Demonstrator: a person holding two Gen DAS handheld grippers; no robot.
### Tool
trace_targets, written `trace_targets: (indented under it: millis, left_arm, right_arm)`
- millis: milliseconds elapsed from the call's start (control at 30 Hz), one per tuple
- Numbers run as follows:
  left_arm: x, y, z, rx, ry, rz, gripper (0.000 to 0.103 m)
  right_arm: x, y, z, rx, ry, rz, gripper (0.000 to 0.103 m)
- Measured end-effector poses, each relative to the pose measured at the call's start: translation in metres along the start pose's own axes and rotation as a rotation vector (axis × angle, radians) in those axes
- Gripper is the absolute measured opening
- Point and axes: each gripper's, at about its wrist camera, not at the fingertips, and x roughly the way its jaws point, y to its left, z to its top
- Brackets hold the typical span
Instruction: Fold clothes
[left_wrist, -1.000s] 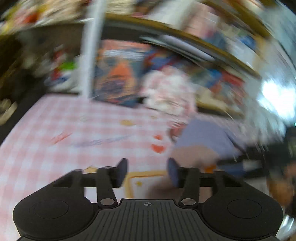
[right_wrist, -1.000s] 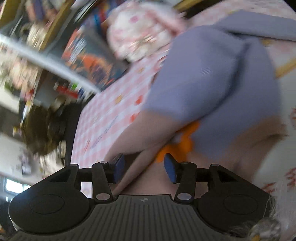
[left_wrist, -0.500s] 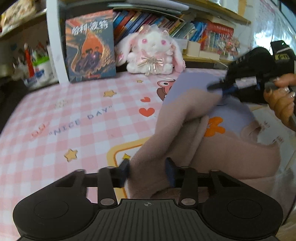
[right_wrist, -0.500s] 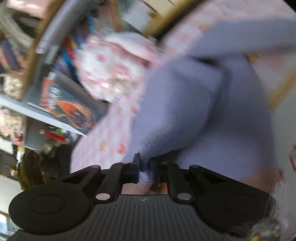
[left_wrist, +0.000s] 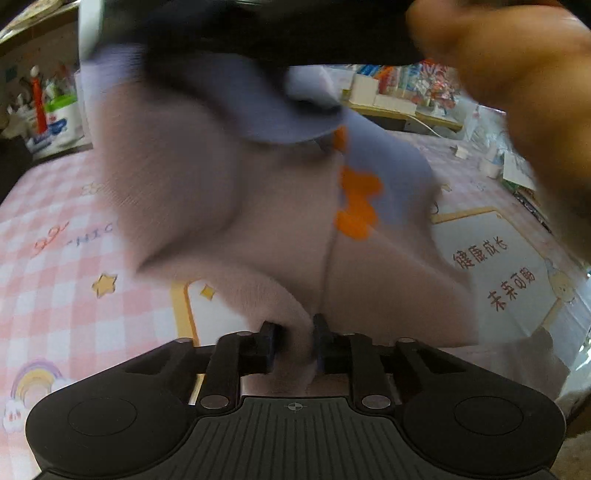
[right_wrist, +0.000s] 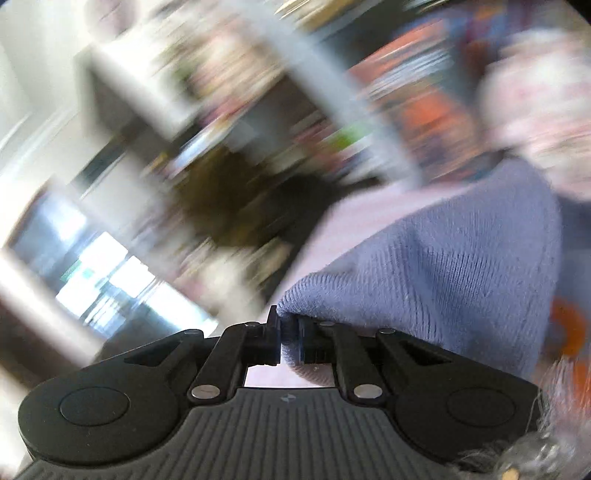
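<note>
We hold a small knit sweater (left_wrist: 229, 206), beige with a lavender yoke and an orange patch, above the pink checked mat (left_wrist: 55, 258). Half a second ago only its beige hem was bunched near us and the rest lay slumped on the mat; now most of the sweater hangs lifted over the mat, spread across the left wrist view.

Our left gripper (left_wrist: 294, 345) is clenched on a fold of the beige hem, just above the mat's near edge. Our right gripper (right_wrist: 288, 341) is clamped tight on a lavender edge and has swung up and across the mat, its view smeared with motion. The hand (left_wrist: 517, 85) carrying it looms over the mat's far side.

We judge the garment is being raised and shaken out so it can be laid flat on the mat for folding.
</note>
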Motion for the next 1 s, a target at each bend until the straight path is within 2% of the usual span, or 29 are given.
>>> trace_targets:
  millis: [67,133,300,400,500,567,633,733,800,867,900,933,1000]
  left_arm:
    - [-0.002,-0.002,-0.005,-0.031,-0.003,-0.003,0.029]
    - [-0.002,-0.01,-0.008,-0.05,-0.008,-0.01,0.032]
    - [0.003,-0.038,-0.012,-0.059,-0.012,-0.059,0.039]
    - [0.006,-0.055,-0.011,-0.047,-0.004,-0.093,0.043]
    - [-0.001,-0.064,-0.016,-0.065,0.013,-0.13,0.049]
    - [-0.014,-0.059,-0.025,-0.079,0.035,-0.153,0.055]
    - [-0.029,-0.043,-0.035,-0.091,0.058,-0.155,0.055]
    - [-0.045,-0.021,-0.039,-0.145,0.099,-0.083,0.055]
    - [-0.053,0.0,-0.025,-0.222,0.064,0.007,0.056]
    - [-0.052,0.014,-0.004,-0.3,0.005,0.051,0.061]
    - [-0.052,0.021,0.007,-0.339,-0.026,0.071,0.07]
    - [-0.044,0.027,0.018,-0.371,-0.041,0.074,0.073]
    - [-0.028,0.038,0.037,-0.419,-0.068,0.064,0.073]
  right_arm:
    - [0.012,0.015,-0.012,-0.046,0.114,0.071,0.008]
    - [0.018,0.016,-0.024,-0.035,0.187,0.077,0.008]
    - [-0.001,-0.001,-0.046,0.041,0.246,0.064,0.007]
    - [-0.037,-0.02,-0.054,0.074,0.218,-0.017,0.008]
    - [-0.08,-0.05,-0.069,0.136,0.185,-0.146,0.008]
    - [-0.107,-0.069,-0.085,0.16,0.202,-0.23,0.008]
    - [-0.13,-0.078,-0.107,0.166,0.23,-0.264,0.007]
    - [-0.154,-0.081,-0.124,0.142,0.246,-0.267,0.007]
    - [-0.166,-0.082,-0.134,0.12,0.254,-0.265,0.007]
    - [-0.168,-0.083,-0.141,0.122,0.269,-0.252,0.007]
    - [-0.169,-0.083,-0.144,0.124,0.277,-0.246,0.007]
    - [-0.173,-0.083,-0.148,0.121,0.284,-0.245,0.007]
    - [-0.181,-0.078,-0.154,0.107,0.288,-0.251,0.007]
